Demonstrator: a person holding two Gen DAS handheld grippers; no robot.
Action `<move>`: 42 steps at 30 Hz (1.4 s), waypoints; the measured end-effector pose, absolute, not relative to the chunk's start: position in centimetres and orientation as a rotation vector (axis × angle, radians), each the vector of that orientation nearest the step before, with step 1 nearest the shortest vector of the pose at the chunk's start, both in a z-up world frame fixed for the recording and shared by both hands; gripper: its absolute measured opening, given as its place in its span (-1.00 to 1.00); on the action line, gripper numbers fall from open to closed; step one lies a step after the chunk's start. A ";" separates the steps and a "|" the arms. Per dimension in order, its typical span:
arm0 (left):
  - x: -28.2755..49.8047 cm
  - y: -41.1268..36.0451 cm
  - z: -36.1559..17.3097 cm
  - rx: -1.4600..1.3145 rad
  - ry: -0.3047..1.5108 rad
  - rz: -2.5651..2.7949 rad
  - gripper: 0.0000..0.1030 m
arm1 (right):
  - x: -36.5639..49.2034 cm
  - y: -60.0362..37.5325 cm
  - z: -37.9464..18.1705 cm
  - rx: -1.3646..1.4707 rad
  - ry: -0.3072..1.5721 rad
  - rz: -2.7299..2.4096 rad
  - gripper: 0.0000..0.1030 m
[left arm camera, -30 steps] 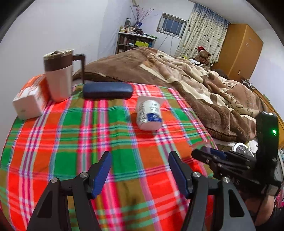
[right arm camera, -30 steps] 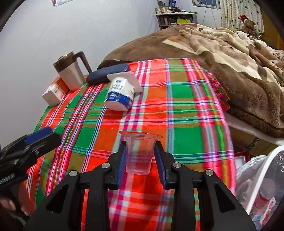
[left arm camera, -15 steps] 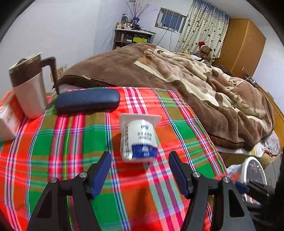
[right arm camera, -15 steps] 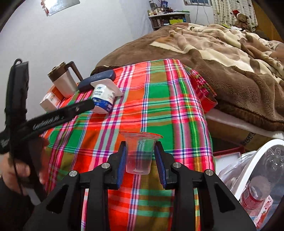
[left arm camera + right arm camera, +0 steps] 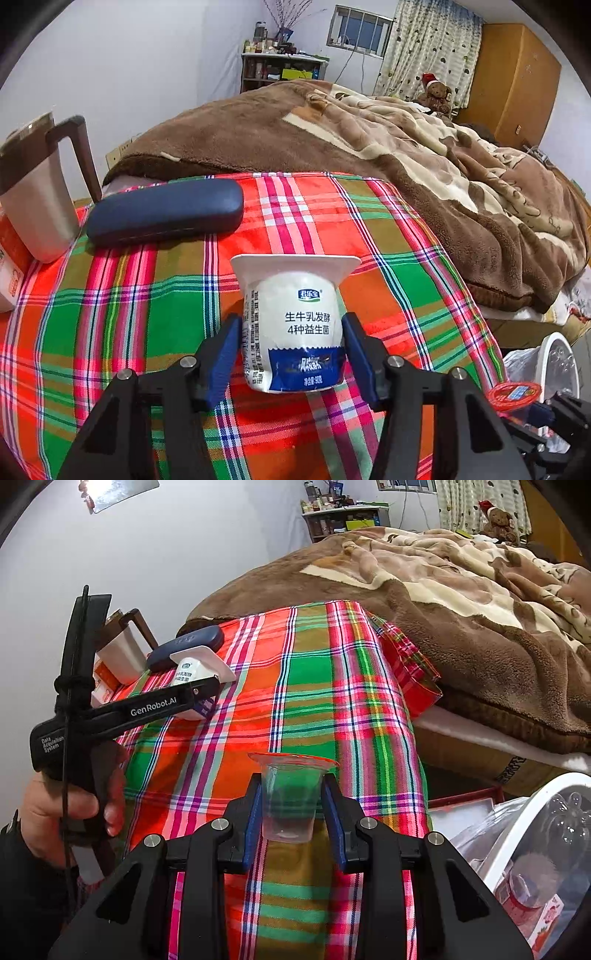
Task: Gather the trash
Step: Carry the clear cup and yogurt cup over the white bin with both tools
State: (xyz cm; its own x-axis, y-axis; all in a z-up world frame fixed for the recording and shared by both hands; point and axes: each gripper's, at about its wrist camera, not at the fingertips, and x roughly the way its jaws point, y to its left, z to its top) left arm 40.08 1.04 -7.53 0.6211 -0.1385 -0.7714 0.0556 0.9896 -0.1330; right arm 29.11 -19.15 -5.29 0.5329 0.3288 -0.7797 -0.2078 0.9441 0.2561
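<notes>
A white and blue yogurt cup [image 5: 293,325] lies on its side on the plaid cloth [image 5: 155,314], its rim pointing away. My left gripper [image 5: 291,350] is open with a blue pad on each side of the cup, close to its walls. In the right wrist view the cup [image 5: 192,672] shows behind the left gripper's body. My right gripper [image 5: 293,812] is shut on a clear plastic cup [image 5: 290,797], held upright above the cloth's near edge. A white trash bin [image 5: 535,849] lined with a bag and holding several items stands low at the right.
A dark blue glasses case [image 5: 166,210] lies behind the yogurt cup. A steel mug with a brown handle [image 5: 37,192] and an orange and white carton [image 5: 9,273] stand at the left. A bed with a brown blanket [image 5: 406,155] lies beyond the table.
My left gripper has moved forward until its pads flank the yogurt cup. My right gripper has carried the clear cup right, nearer the bin.
</notes>
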 end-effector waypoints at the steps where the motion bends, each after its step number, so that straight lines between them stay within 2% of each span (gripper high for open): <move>1: 39.9 1.0 -7.4 -0.099 0.893 -0.115 0.07 | 29.1 -19.2 -5.2 0.138 0.956 0.320 -0.37; 12: 35.2 0.3 -4.3 -0.086 0.852 -0.140 0.07 | 26.9 -19.8 -3.9 0.132 0.924 0.312 -0.37; 24: 26.1 -2.5 -0.9 -0.098 0.819 -0.215 0.07 | 21.9 -22.6 -1.8 0.146 0.873 0.287 -0.37; 42: 15.2 -6.1 -0.1 -0.130 0.793 -0.283 0.07 | 15.7 -24.4 0.1 0.110 0.805 0.301 -0.37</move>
State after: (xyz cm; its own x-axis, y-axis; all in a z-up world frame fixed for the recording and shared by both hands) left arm 15.21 -6.12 -0.06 0.6663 -0.2984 -0.6833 0.2016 0.9544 -0.2203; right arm 15.73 -24.42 0.07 0.6533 0.3058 -0.6926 -0.2230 0.9519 0.2100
